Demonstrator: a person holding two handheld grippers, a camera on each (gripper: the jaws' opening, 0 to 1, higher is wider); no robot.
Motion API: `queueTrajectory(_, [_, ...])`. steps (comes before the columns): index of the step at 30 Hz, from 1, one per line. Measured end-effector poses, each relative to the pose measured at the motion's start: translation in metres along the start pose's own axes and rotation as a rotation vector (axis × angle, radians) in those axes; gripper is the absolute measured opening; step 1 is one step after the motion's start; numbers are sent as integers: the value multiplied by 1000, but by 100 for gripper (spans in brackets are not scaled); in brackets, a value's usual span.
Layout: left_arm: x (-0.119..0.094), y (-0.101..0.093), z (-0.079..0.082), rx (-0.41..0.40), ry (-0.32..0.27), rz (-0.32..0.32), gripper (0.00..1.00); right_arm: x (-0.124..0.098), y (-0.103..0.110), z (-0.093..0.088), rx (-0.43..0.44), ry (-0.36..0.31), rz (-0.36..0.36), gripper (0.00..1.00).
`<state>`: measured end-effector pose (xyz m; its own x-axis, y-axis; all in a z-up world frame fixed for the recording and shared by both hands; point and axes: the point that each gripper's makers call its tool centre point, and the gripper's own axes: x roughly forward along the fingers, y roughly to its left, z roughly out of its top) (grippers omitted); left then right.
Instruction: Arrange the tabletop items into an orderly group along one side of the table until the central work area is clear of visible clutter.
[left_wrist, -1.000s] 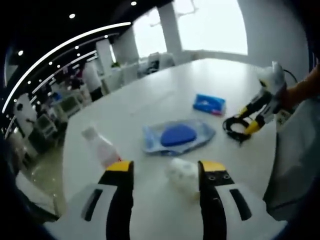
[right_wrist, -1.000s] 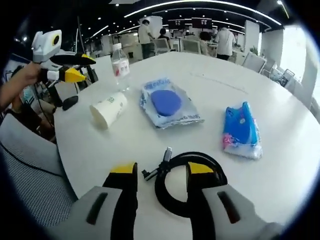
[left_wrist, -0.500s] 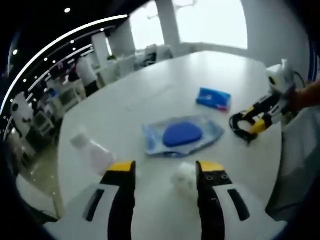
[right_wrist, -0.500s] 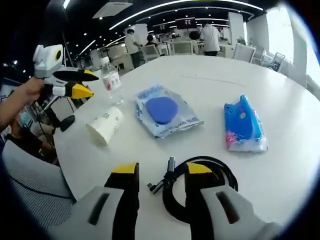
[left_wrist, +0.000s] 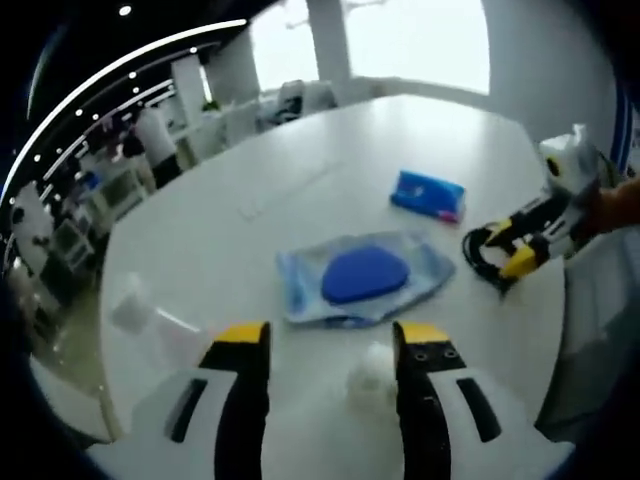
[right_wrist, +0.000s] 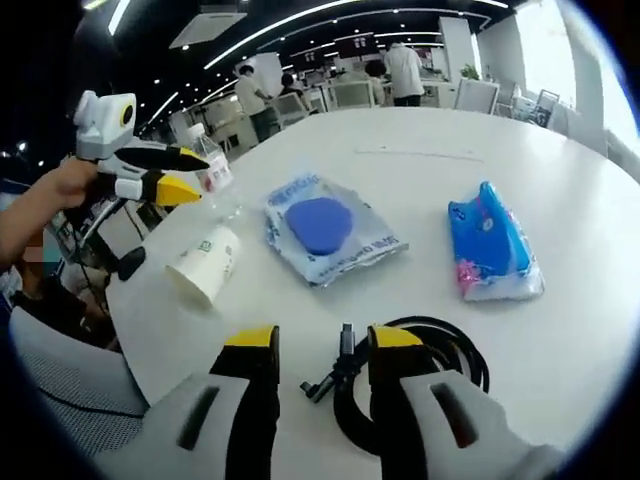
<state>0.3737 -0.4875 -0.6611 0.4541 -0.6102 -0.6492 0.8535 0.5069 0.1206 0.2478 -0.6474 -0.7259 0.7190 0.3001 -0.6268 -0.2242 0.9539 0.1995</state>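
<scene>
White round tabletop (left_wrist: 300, 190) in an open-plan office, both grippers' fingers standing apart and empty.

Left gripper view: bright windows behind, desks at left. Left gripper (left_wrist: 330, 345) fingers wide; paper cup (left_wrist: 370, 380) lies between them, blurred; blue pouch (left_wrist: 362, 275) just beyond, tissue pack (left_wrist: 428, 194) farther.
Right gripper view: ceiling light strips, people at far desks. Right gripper (right_wrist: 320, 345) fingers wide over the black cable coil (right_wrist: 440, 375), its plug between them; water bottle (right_wrist: 208, 165) behind the left gripper.
</scene>
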Motion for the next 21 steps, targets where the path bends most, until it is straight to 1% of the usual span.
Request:
queueTrajectory(1, [2,-1,0,-2,3,-7,47,1,0,0,3,1,-1,34])
queueTrajectory(2, [8,-3,1,-11,8,-28,47,2,0,0,7,1,-1,34])
queueTrajectory(3, [10,-2,1,-16,9,-30,47,2,0,1,12,0,-1,34])
queueTrajectory(6, [18,3,0,-2,27,-14,46,4,-1,2,19,-3,-8,34])
queueTrajectory(9, [24,8,-1,-8,33,-11,46,8,-2,4,30,-4,-8,34])
queueTrajectory(15, [36,13,-1,-47,45,-26,47,14,-4,12,37,-15,-16,34])
queueTrajectory(21, [49,13,2,-102,35,-43,47,23,-7,18,77,-28,-28,33])
